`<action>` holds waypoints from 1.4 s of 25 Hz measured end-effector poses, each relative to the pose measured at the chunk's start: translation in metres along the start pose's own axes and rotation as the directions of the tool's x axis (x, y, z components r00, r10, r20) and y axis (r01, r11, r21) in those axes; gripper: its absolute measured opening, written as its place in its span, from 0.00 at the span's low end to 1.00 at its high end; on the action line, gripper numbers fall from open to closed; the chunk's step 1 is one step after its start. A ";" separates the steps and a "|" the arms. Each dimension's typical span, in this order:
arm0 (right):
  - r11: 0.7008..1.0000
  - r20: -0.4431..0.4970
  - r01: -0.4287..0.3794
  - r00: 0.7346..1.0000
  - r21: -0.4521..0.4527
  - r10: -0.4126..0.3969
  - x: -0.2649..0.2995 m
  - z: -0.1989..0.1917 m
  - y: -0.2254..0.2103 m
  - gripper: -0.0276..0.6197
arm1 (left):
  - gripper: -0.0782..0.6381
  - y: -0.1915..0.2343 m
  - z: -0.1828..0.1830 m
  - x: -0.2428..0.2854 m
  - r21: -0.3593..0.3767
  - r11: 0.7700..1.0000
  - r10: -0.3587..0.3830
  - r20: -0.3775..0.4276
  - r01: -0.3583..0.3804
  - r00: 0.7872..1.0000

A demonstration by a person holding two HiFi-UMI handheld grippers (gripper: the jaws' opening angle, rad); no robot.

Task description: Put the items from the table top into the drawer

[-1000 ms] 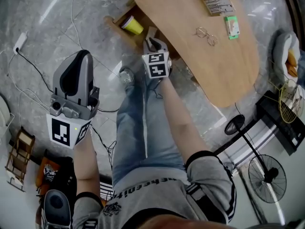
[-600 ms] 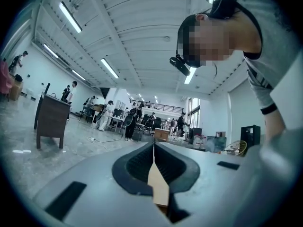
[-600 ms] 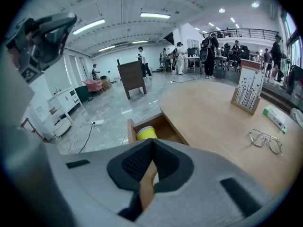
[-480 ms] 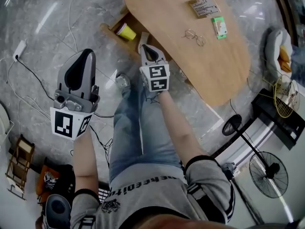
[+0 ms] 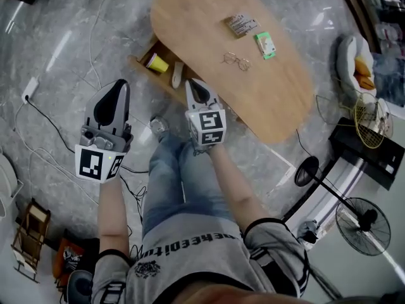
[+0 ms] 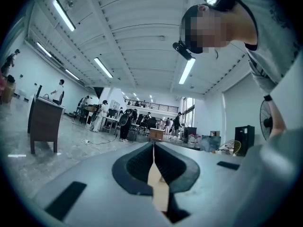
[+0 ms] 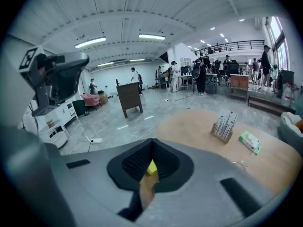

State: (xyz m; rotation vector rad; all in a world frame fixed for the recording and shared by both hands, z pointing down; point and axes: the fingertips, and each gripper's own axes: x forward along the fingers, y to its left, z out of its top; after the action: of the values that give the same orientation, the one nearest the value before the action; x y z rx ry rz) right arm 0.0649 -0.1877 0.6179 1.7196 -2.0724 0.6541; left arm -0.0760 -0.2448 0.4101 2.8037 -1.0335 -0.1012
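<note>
The wooden table top point(image 5: 278, 100) carries a printed card pack point(image 5: 240, 24), a green box point(image 5: 265, 45) and wire glasses point(image 5: 235, 60). Under its left edge the open drawer point(image 5: 140, 61) holds a yellow cup point(image 5: 156, 63) and a pale long item point(image 5: 178, 75). My right gripper point(image 5: 192, 83) hangs shut and empty over the floor just in front of the drawer. In the right gripper view the jaws meet point(image 7: 152, 143), with the pack point(image 7: 223, 125), box point(image 7: 249, 142) and glasses point(image 7: 236, 163) beyond. My left gripper point(image 5: 118, 84) is off to the left, shut and empty point(image 6: 153, 145).
The person's legs in jeans point(image 5: 171, 189) stand below the grippers. Cables and a power strip point(image 5: 28, 87) lie on the marble floor at left. A standing fan point(image 5: 367, 233), a lamp base point(image 5: 307, 171) and a wire basket point(image 5: 370, 122) crowd the right side.
The right gripper has lifted up away from the drawer. The left gripper rose a little. The table and drawer look smaller and farther off.
</note>
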 end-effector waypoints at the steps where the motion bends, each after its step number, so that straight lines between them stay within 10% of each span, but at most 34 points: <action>1: 1.000 0.010 0.000 1.000 -0.005 0.000 -0.008 0.006 0.000 0.05 | 0.13 -0.004 0.004 0.001 0.008 1.000 -0.003 -0.001 0.003 1.000; 35: 0.995 0.360 0.060 0.932 -0.082 -0.027 -0.277 0.174 -0.017 0.05 | 0.13 -0.154 0.171 -0.059 0.088 0.994 0.051 0.131 -0.063 0.990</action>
State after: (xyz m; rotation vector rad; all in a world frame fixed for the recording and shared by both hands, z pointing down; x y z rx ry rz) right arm 0.1358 -0.0640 0.3227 1.9413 -2.2506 0.2351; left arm -0.0422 -0.1106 0.2168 2.8801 -1.1743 -0.2362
